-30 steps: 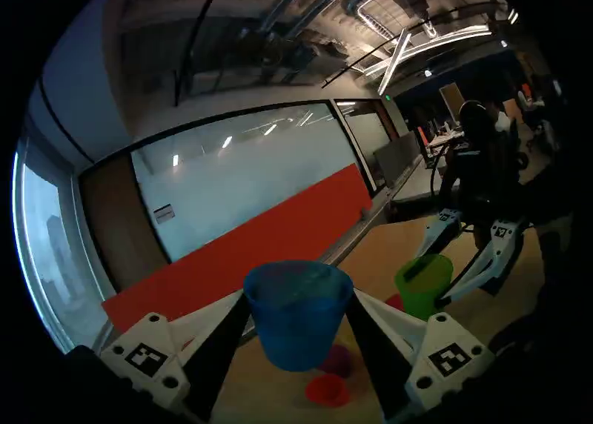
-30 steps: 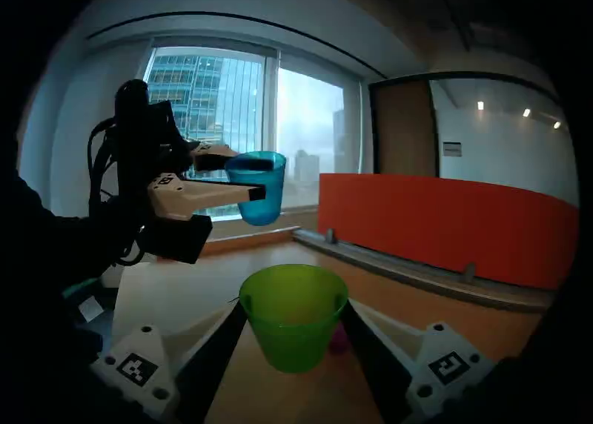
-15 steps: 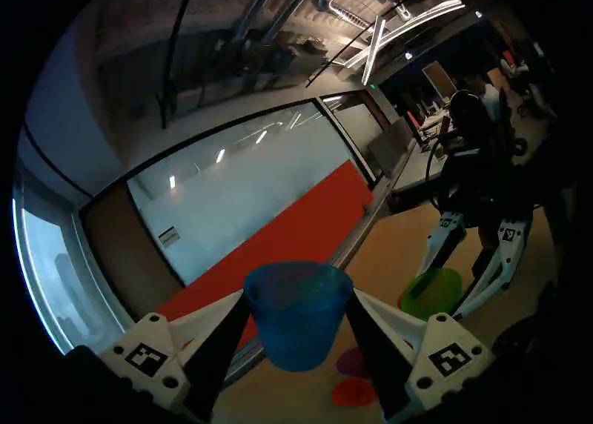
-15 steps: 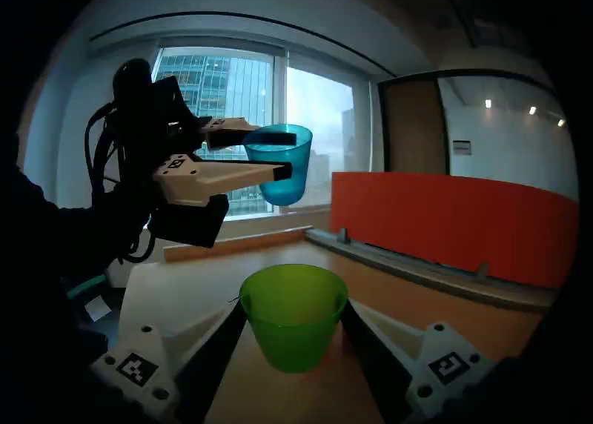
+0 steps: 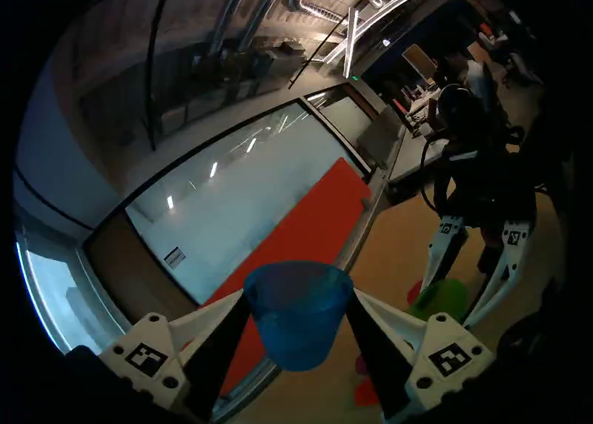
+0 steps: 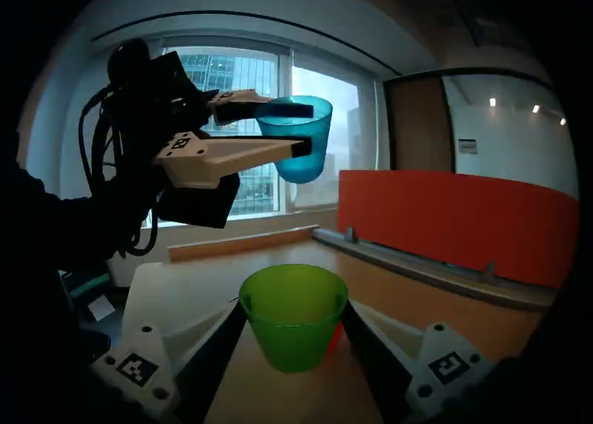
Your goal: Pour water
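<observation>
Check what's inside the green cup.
Looking into the green cup, I see bare green inner wall below the rim, nothing else. The near wall hides its bottom, so water there can't be ruled out.

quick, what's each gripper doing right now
left gripper: shut on the blue cup
right gripper: shut on the green cup

Open air lies between the raised blue cup and the green cup; an orange partition walls the far edge of the table
</observation>
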Available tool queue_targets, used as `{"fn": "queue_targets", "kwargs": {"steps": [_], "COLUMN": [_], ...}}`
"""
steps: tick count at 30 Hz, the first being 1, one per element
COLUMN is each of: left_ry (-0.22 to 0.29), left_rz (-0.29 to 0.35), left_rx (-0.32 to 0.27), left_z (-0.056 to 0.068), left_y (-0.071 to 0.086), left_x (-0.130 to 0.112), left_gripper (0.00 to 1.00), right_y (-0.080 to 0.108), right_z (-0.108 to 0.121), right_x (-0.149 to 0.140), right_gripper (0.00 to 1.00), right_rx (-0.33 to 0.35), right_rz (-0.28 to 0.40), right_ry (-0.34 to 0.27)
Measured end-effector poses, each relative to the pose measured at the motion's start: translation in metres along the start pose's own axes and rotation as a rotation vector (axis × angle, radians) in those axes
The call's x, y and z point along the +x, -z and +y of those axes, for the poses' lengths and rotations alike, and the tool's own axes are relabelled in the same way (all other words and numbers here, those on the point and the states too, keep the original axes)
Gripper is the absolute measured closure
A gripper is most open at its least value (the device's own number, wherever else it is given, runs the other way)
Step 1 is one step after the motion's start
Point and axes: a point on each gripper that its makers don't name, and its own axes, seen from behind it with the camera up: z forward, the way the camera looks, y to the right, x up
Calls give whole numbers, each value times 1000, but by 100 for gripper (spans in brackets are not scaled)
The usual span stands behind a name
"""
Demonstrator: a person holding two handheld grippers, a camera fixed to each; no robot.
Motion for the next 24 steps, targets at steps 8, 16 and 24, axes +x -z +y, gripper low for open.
{"fn": "queue_targets", "kwargs": {"steps": [8,16,24], "left_ry": [-68,-118,-171], "left_rz": [-4,-4,-8], "left_rx": [3,9,11], "left_z": [2,2,4], "left_y": [-2,-4,-5], "left_x": [5,7,9], "left_gripper": [14,14,14], "right_y": [-5,-7,-8], "right_z": [-2,-1,0], "right_x": [-3,-5,-5], "right_gripper": [9,9,9], "right_rx": [9,10,10], "right_rz": [-2,-6,-9], "right_ry": [2,1,3]}}
